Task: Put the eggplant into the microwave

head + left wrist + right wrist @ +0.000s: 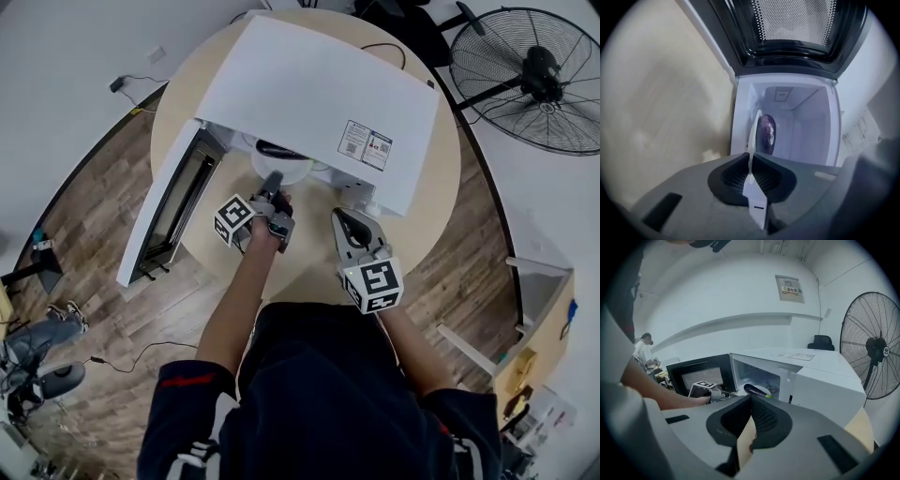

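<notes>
The dark purple eggplant (281,150) lies on a white plate (281,171) inside the open white microwave (309,84). In the left gripper view the eggplant (767,133) sits deep in the lit cavity, straight ahead of the jaws. My left gripper (271,187) is just outside the opening, shut with nothing in it; its jaws (751,164) are pressed together. My right gripper (352,225) hovers over the table in front of the microwave's right half, shut and empty. From the right gripper view the eggplant (754,390) shows through the opening, beside the left gripper (719,393).
The microwave door (173,202) is swung wide open to the left, past the edge of the round wooden table (441,187). A large floor fan (534,75) stands at the back right. A person (644,352) is far off at the left.
</notes>
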`<state>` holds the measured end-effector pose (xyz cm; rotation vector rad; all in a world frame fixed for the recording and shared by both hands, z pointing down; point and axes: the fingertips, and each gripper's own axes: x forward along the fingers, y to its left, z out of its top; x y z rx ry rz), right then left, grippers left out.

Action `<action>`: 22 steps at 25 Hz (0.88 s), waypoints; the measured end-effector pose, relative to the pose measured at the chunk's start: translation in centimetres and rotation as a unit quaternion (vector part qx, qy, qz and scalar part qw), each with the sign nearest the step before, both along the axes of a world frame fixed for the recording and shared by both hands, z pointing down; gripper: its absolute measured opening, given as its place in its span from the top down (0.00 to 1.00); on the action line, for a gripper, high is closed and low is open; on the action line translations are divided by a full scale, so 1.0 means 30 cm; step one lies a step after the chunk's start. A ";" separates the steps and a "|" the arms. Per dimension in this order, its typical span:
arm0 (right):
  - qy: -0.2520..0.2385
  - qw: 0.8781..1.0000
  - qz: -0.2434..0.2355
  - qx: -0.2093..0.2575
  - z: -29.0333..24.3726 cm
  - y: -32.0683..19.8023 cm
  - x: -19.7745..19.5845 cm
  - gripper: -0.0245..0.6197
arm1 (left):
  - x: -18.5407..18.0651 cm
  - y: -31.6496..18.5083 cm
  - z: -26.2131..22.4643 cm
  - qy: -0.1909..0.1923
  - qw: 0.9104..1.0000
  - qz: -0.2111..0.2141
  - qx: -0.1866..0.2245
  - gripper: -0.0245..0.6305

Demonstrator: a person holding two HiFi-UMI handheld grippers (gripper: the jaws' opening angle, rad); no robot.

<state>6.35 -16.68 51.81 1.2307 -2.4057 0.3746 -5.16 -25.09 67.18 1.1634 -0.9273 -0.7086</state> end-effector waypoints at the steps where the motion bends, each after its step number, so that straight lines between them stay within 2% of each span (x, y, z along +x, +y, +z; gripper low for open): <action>1: 0.000 1.000 0.000 -0.001 0.002 0.000 -0.001 0.95 | 0.001 -0.007 0.001 0.001 1.000 -0.001 -0.001 0.92; 11: 0.000 1.000 -0.003 -0.001 0.005 0.002 -0.005 0.95 | 0.017 -0.041 0.006 -0.003 1.000 0.008 -0.001 0.92; 16: 0.000 1.000 -0.005 -0.002 0.004 0.005 -0.007 0.95 | 0.039 -0.045 -0.034 -0.017 0.998 0.043 0.046 0.91; 18: 0.000 1.000 -0.007 -0.002 0.004 0.007 -0.010 0.95 | 0.049 -0.046 -0.051 -0.017 0.996 0.056 0.064 0.77; 19: 0.000 1.000 -0.008 -0.002 0.003 0.009 -0.012 0.95 | 0.053 -0.045 -0.058 -0.019 0.995 0.062 0.072 0.73; 22: 0.000 1.000 -0.012 -0.002 -0.001 0.014 -0.019 0.95 | 0.060 -0.034 -0.072 -0.039 0.992 0.084 0.088 0.70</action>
